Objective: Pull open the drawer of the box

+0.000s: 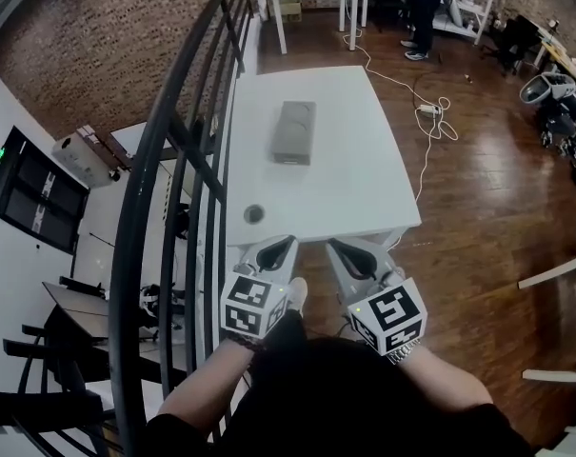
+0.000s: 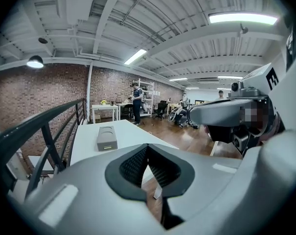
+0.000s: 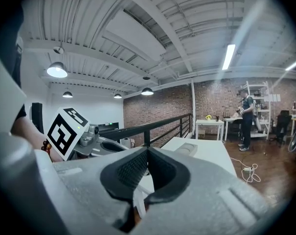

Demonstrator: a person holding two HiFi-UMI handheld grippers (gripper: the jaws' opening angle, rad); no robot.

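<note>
A flat grey box (image 1: pixel 294 131) lies on the white table (image 1: pixel 364 188), toward its far half; its drawer front (image 2: pixel 106 147) faces me and looks closed. Both grippers hang close to my body, just off the table's near edge and well short of the box. My left gripper (image 1: pixel 286 246) is shut with nothing between its jaws, and the box (image 2: pixel 107 137) shows beyond its tips (image 2: pixel 148 147). The right gripper (image 1: pixel 337 248) is likewise shut and empty. In the right gripper view the box (image 3: pixel 189 149) sits far ahead of its tips (image 3: pixel 148 151).
A black metal railing (image 1: pixel 188 150) runs along the table's left side. The tabletop has a round hole (image 1: pixel 253 213) near its front left corner. A white cable and power strip (image 1: pixel 430 112) lie on the wooden floor to the right. A person (image 1: pixel 426 8) stands by far tables.
</note>
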